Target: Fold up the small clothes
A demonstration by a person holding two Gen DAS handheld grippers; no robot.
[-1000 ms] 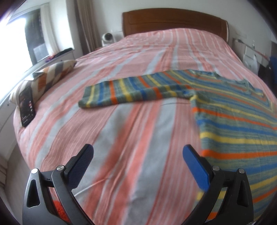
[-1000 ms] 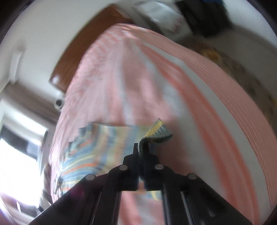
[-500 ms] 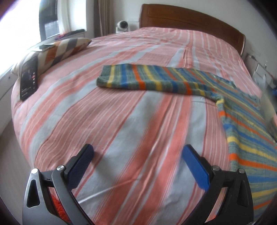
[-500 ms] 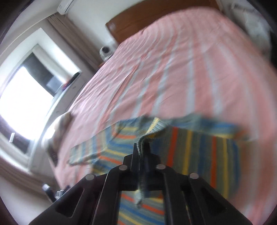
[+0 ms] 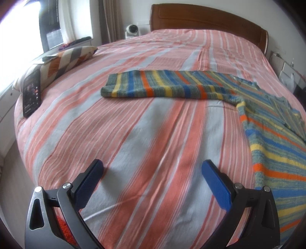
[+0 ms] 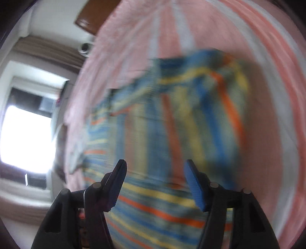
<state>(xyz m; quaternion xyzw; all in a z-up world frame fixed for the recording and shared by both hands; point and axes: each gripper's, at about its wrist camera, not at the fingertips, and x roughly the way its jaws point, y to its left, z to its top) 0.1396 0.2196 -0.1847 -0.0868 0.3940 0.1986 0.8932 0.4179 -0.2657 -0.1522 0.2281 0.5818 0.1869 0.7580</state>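
A small knit sweater [image 5: 267, 134] with blue, yellow, orange and grey-green stripes lies flat on the bed. One sleeve [image 5: 162, 86] stretches out to the left in the left wrist view. My left gripper [image 5: 153, 172] is open and empty, low over the bare bedspread, left of the sweater body. My right gripper [image 6: 155, 172] is open and empty just above the sweater [image 6: 172, 124], where a sleeve lies folded across the body. The right wrist view is blurred.
The bed has a pink, grey and white striped cover [image 5: 133, 143] and a wooden headboard [image 5: 206, 17]. A patterned pillow [image 5: 65, 59] and a black phone [image 5: 31, 92] lie at the left edge. A window [image 6: 24, 134] is on the left.
My right gripper was shut on the sleeve cuff, carried it over the sweater body, and has now opened and let it go. My left gripper stayed open and shifted its view leftward.
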